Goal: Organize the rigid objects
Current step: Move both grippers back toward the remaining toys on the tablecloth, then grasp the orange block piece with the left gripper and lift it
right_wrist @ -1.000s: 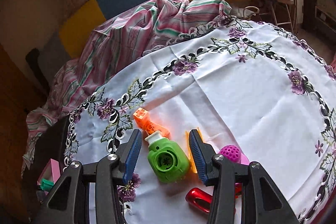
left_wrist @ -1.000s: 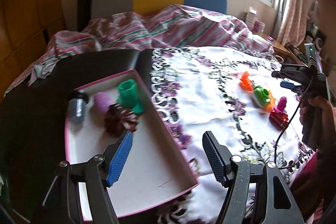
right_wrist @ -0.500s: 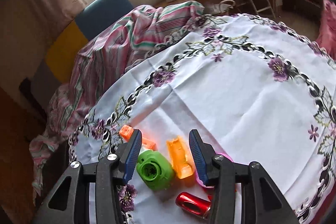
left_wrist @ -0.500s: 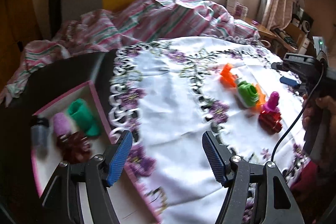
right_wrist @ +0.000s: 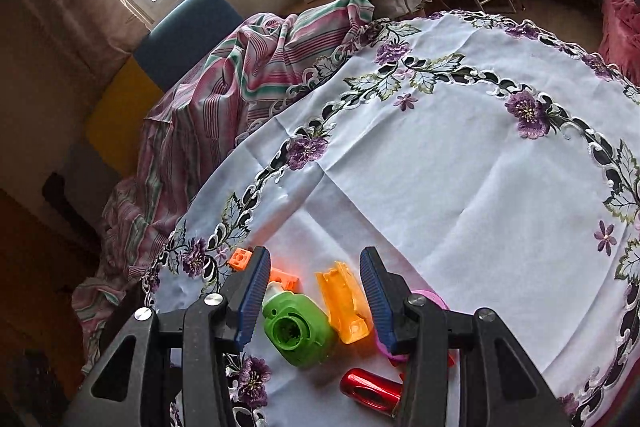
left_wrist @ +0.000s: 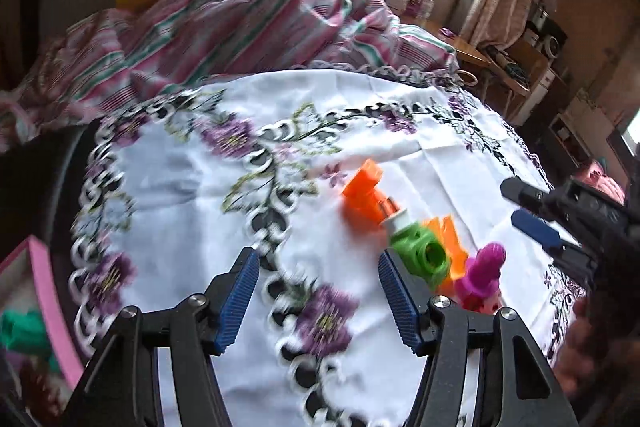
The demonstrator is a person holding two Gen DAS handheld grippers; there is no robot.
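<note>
The left tongs were closing over bare tablecloth, nothing between the pads. The right tongs were held partly open above the green toy and orange piece on the counter, gripping neither. The pink box was cut off at the blurred left edge.

A green block with a round hole and white neck lies on its side on the white embroidered cloth. An orange part lies just at its 3 o'clock, an orange clip at 11, a red cylinder at 5, and a magenta knob beyond.
</note>
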